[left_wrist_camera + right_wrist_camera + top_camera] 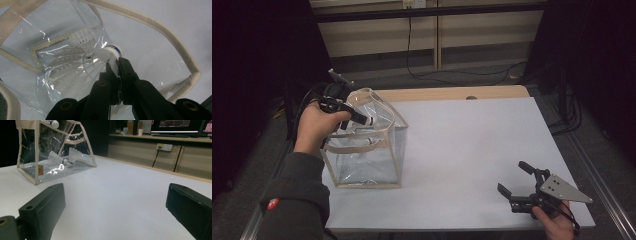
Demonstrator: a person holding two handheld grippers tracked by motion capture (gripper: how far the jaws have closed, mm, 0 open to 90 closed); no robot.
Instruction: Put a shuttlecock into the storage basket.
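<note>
Glare on the clear plastic bag with cream fabric trim (pixel 367 150) blurs its contents in the high view, where the left tool (pixel 362 119) reaches over the bag's open top at the left of the white table (pixel 472 145); the right tool (pixel 517 179) rests near the front right corner, jaws spread, grasping nothing. Left gripper view: jaws clenched on the cork tip of a white feathered shuttlecock (pixel 100 56), inside the bag's mouth, feathers pointing down. Right gripper view: two more shuttlecocks (pixel 62 158) lie on the bag's floor.
</note>
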